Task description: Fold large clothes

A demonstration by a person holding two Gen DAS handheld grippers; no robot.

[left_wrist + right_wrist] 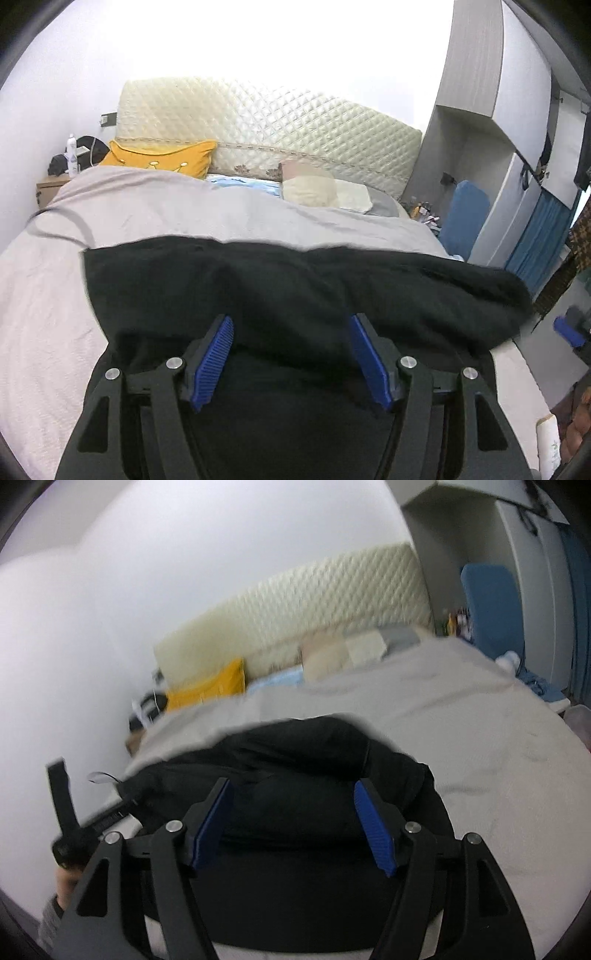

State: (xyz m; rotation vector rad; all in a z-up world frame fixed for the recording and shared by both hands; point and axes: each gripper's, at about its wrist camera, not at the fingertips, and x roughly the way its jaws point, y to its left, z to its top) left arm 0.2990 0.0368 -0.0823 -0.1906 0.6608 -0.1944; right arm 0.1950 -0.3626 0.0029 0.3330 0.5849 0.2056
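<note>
As it lies, black garment (295,288) looks bunched.

Looking forward and slightly down from each wrist, close over the black garment (295,288) on the bed (184,218); sharing the quilted headboard (280,122) beyond.

left gripper (291,354) over large black fabric garment (295,288), blue ribbed pads (214,362) apart, nothing clamped between. garment spread across light grey bedspread (166,206). mustard-yellow cushion (162,157) and cream pillow (317,188) against quilted cream headboard (269,122). right gripper's blue pad (569,332) at right edge.
</note>
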